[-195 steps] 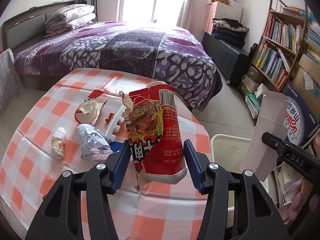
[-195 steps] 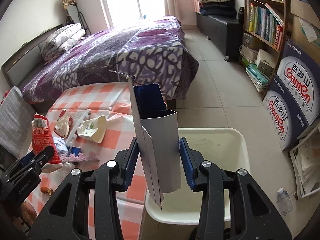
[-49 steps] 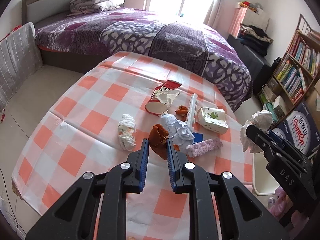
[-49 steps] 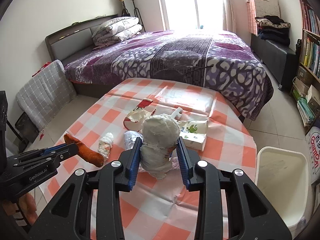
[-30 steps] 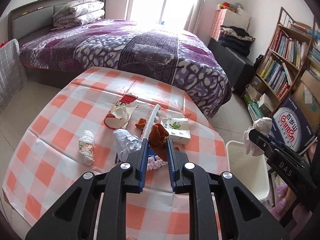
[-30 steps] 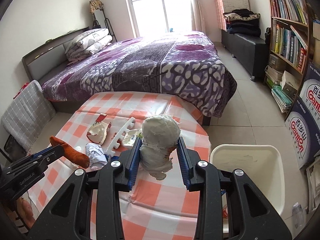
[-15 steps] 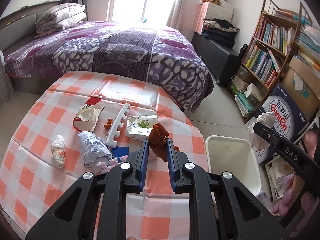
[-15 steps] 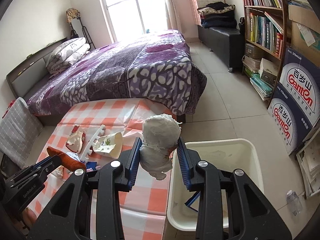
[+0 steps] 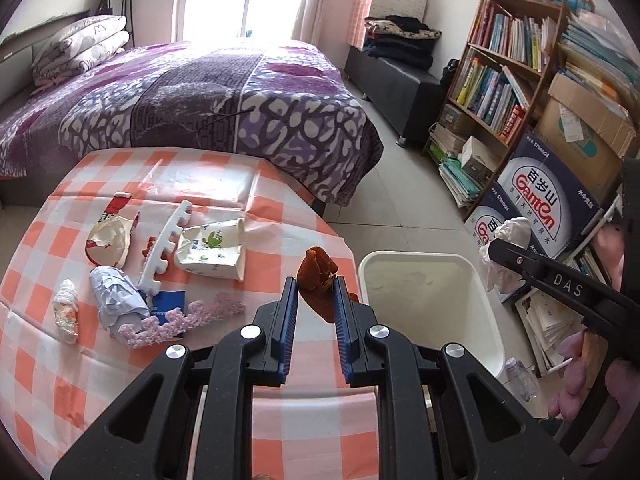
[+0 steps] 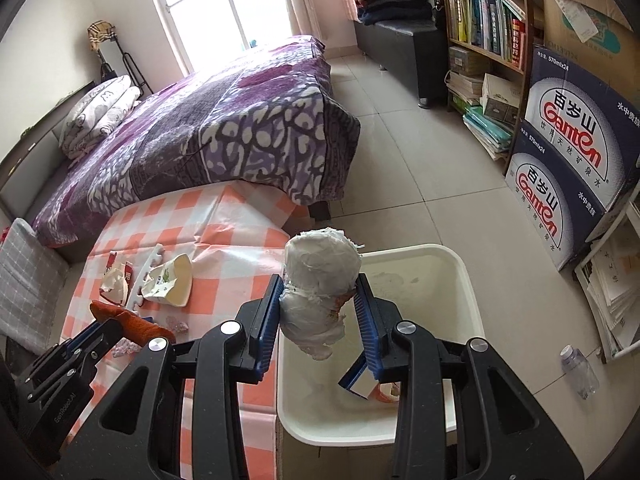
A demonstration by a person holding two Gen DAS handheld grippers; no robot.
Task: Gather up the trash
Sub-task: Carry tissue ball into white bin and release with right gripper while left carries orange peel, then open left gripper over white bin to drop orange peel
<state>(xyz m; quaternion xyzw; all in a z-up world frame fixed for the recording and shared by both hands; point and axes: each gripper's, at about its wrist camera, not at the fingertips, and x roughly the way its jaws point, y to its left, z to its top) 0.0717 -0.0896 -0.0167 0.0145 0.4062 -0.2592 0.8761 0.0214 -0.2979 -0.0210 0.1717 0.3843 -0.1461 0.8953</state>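
A: Right wrist view first. What is in that claw?

B: The white paper wad (image 10: pixel 316 280) is clamped between the blue pads of the right gripper (image 10: pixel 317 286), jaws at about a middling spread, both pads pressing its sides. It hangs over the near left corner of the white bin (image 10: pixel 460 264), just past the table's right edge. Inside the bin, near the front wall, a blue-and-white carton scrap (image 10: pixel 356 380) lies beside something reddish I cannot identify.

A: And the other claw?

B: The left gripper (image 9: pixel 316 286) is drawn in narrow on a brown crumpled scrap (image 9: pixel 318 270), held above the right edge of the checked table (image 9: pixel 280 420), close to the bin (image 9: pixel 424 258) but not over it.

A: What remains on the cloth?

B: Toward the left side: a flattened paper cup (image 9: pixel 212 248), a white toothed foam strip (image 9: pixel 166 252), a torn red-and-white wrapper (image 9: pixel 108 236), a grey-blue paper ball (image 9: pixel 116 300), a small tissue roll (image 9: pixel 66 312), and a pink foam strip (image 9: pixel 180 324) nearest the front edge.
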